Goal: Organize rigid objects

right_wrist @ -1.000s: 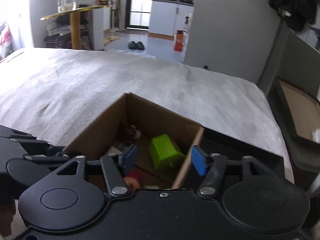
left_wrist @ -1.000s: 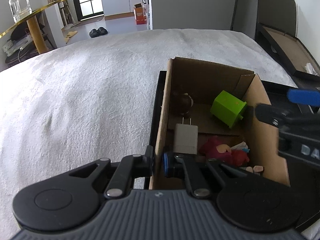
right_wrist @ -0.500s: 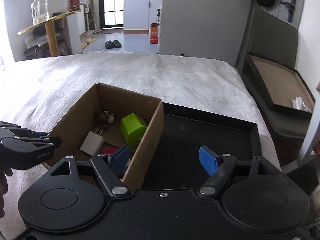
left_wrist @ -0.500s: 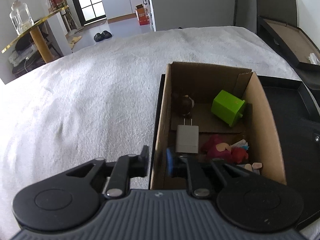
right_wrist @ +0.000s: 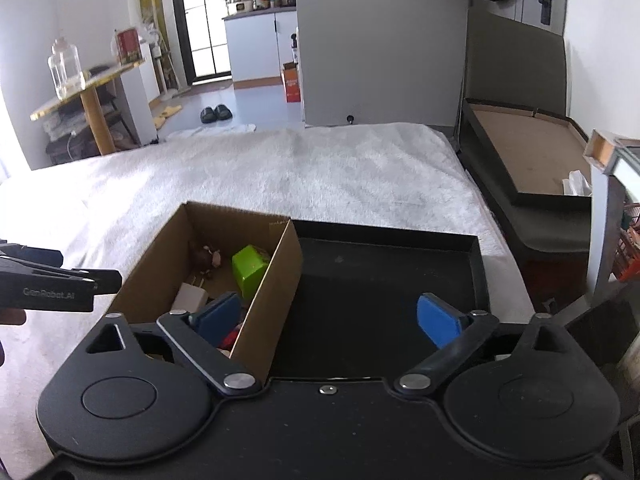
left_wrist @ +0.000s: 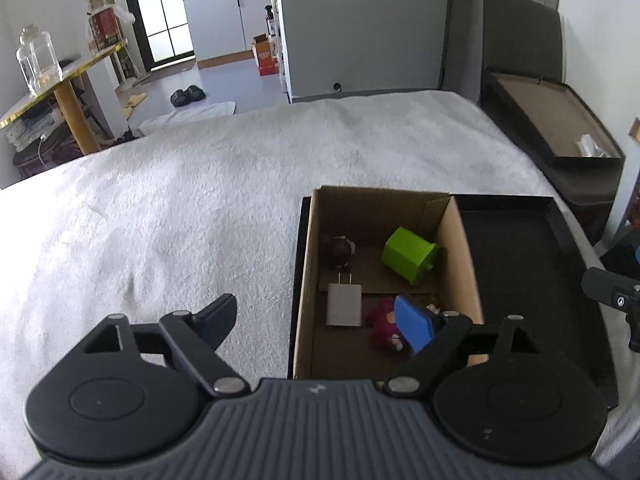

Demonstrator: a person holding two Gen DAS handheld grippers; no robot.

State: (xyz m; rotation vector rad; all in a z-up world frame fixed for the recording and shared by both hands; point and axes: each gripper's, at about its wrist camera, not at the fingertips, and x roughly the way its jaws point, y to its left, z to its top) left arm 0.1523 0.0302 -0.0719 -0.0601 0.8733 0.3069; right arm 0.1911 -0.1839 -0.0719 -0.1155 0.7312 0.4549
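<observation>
A brown cardboard box (left_wrist: 460,248) stands in the left side of a black tray (left_wrist: 520,264) on a white fuzzy blanket. Inside lie a green cube (left_wrist: 408,254), a white charger plug (left_wrist: 344,304), a small brown figure (left_wrist: 340,248) and a red toy (left_wrist: 382,326). My left gripper (left_wrist: 316,320) is open and empty, above the box's near left wall. My right gripper (right_wrist: 328,316) is open and empty, above the tray (right_wrist: 384,280) beside the box (right_wrist: 280,264). The green cube (right_wrist: 248,266) and charger (right_wrist: 190,298) show there too.
The white blanket (left_wrist: 180,208) spreads left and behind the box. A dark sofa holding a flat cardboard-lined tray (right_wrist: 528,160) stands at the right. A side table with a glass jar (right_wrist: 66,68) stands far left. The left gripper's body (right_wrist: 52,290) shows at the right view's left edge.
My left gripper has opened, letting go of the box's left wall, and pulled back and up. My right gripper has opened wider and drawn back and right over the tray.
</observation>
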